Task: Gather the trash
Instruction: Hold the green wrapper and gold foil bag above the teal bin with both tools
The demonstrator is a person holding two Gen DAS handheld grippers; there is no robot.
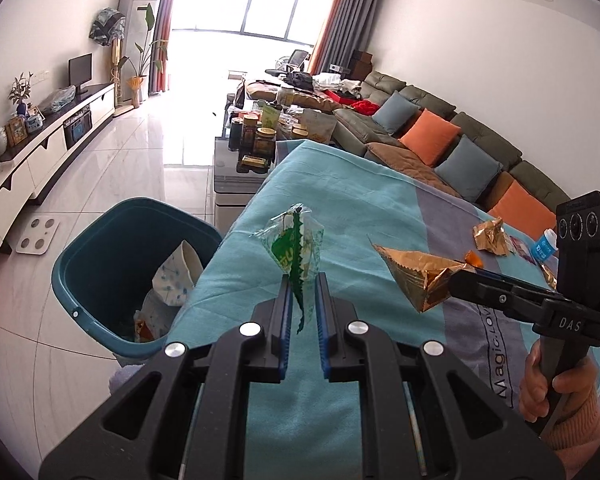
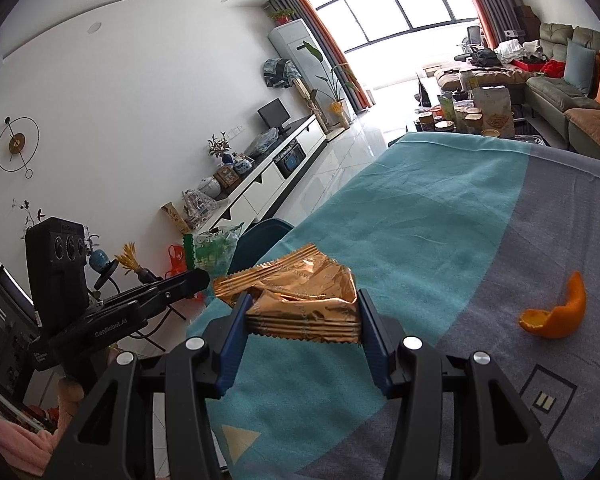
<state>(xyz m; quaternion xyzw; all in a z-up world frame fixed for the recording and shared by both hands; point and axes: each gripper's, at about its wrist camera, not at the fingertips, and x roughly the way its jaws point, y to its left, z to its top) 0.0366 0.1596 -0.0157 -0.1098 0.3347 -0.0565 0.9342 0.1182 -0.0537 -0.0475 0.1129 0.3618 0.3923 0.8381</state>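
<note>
My left gripper (image 1: 303, 280) is shut on a green and clear plastic wrapper (image 1: 296, 246), held above the left edge of the cloth-covered table (image 1: 340, 208). My right gripper (image 2: 303, 304) is shut on a crumpled gold foil wrapper (image 2: 300, 292), also above the table; it shows in the left wrist view (image 1: 420, 274) too. A teal trash bin (image 1: 100, 248) with paper and wrappers inside stands on the floor at the table's left edge. An orange peel (image 2: 556, 316) and another gold wrapper (image 1: 490, 236) lie on the table.
A small bottle (image 1: 546, 244) and packets lie at the table's far right. A coffee table (image 1: 236, 176) crowded with jars stands beyond the table. A sofa with cushions (image 1: 432, 136) runs along the right. A TV cabinet (image 1: 48, 148) lines the left wall.
</note>
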